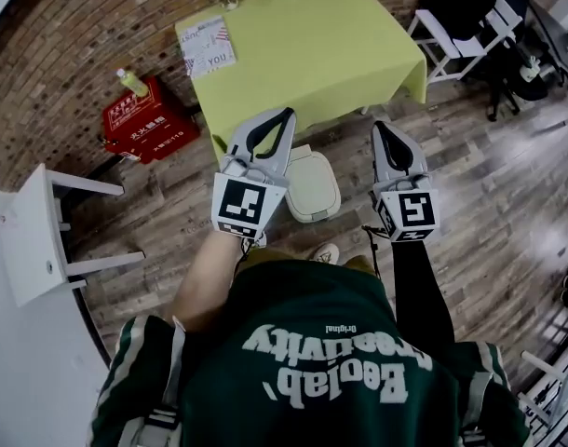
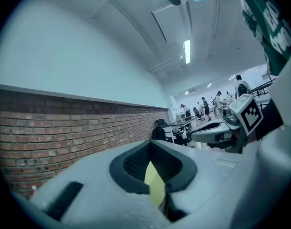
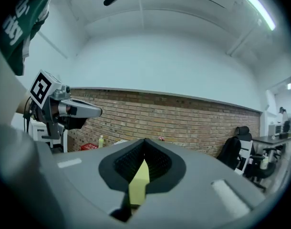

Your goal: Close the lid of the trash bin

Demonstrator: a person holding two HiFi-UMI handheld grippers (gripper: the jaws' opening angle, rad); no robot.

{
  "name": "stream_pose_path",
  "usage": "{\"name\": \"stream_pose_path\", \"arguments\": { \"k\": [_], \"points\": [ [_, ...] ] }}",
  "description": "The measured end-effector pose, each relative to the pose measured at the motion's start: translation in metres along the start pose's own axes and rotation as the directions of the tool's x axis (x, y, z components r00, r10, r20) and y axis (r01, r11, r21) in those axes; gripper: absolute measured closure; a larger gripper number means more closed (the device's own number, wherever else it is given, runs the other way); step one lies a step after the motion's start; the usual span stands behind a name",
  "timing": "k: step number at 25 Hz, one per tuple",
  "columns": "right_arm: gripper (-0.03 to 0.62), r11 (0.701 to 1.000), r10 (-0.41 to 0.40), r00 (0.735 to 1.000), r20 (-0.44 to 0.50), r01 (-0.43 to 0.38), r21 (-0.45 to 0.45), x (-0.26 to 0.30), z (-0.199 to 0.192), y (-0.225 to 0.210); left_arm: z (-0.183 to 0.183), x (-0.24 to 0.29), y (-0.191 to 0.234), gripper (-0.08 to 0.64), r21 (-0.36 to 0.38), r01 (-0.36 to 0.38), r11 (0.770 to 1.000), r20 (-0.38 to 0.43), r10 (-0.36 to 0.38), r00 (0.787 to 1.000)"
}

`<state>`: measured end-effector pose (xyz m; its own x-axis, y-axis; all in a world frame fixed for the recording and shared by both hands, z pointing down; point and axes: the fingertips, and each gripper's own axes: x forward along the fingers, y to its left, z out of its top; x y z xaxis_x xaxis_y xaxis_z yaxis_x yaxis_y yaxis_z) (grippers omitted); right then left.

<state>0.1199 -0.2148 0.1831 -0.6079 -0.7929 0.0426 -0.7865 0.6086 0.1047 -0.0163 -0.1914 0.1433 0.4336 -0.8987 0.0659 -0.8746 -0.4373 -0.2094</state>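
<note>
A small cream trash bin stands on the wood floor just in front of the person's feet, and its lid lies flat on top. My left gripper hovers above the bin's left side, jaws together and holding nothing. My right gripper hangs to the bin's right, also shut and holding nothing. In the left gripper view the left gripper points level at a brick wall, and the bin is out of sight. The right gripper view shows the right gripper the same way, with the left gripper beside it.
A table with a yellow-green cloth stands just beyond the bin, a printed sheet on its corner. A red box with a bottle sits by the brick wall at left. White chairs stand at left and upper right.
</note>
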Motion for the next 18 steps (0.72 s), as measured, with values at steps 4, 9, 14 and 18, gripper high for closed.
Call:
{"name": "stream_pose_path", "arguments": {
  "k": [4, 9, 14, 18],
  "points": [
    [0.581, 0.998, 0.035, 0.999, -0.007, -0.036, -0.057, -0.001, 0.007, 0.003, 0.006, -0.007, 0.006, 0.555, 0.007, -0.03, 1.0, 0.002, 0.03, 1.0],
    [0.581, 0.994, 0.071, 0.997, -0.009, -0.072, -0.078, -0.001, 0.01, 0.006, 0.009, -0.012, 0.011, 0.555, 0.002, -0.067, 0.998, 0.0, 0.067, 0.998],
    [0.581, 0.993, 0.085, 0.996, -0.019, -0.087, -0.075, -0.006, 0.006, 0.007, 0.009, -0.013, 0.007, 0.555, -0.004, -0.08, 0.997, -0.001, 0.08, 0.997],
    [0.581, 0.993, 0.093, 0.995, -0.024, -0.094, -0.065, -0.011, 0.002, 0.008, 0.005, -0.015, -0.002, 0.555, 0.004, -0.071, 0.997, -0.014, 0.071, 0.997]
  ]
}}
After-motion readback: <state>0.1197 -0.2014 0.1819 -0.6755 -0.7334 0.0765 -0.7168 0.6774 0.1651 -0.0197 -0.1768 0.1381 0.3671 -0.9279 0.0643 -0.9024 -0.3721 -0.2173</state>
